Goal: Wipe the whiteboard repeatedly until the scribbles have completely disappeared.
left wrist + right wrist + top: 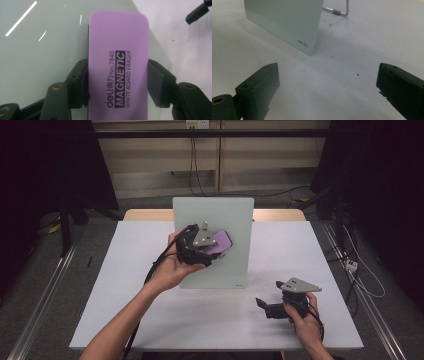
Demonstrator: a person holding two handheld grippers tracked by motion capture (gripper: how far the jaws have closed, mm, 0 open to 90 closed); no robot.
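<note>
The eraser [117, 62] is a flat purple block with rounded corners and a smooth matte face. Dark print runs along its length: the maker's mark, "No.7840", "MAGNETIC" in reversed letters on a dark bar, and "WHITE BOARD ERASER" beneath. No scuffs or stains can be made out on the face.

In the left gripper view, the left gripper [117, 85] clamps the eraser across its width, one black pad pressed against each long edge. The eraser's far end lies over the pale glass whiteboard [37, 50]; whether it touches the glass cannot be told.

In the high view the eraser [219, 241] sits in front of the upper middle of the board [235, 215], which stands near the table's far edge, leaning back on a wire stand [342, 11].

The right gripper [265, 306] rests low over the white table [125, 285], near its front right, well apart from the board. Its jaws stand wide with nothing between them. Dark specks lie on the tabletop near the board's lower corner [308, 50].
</note>
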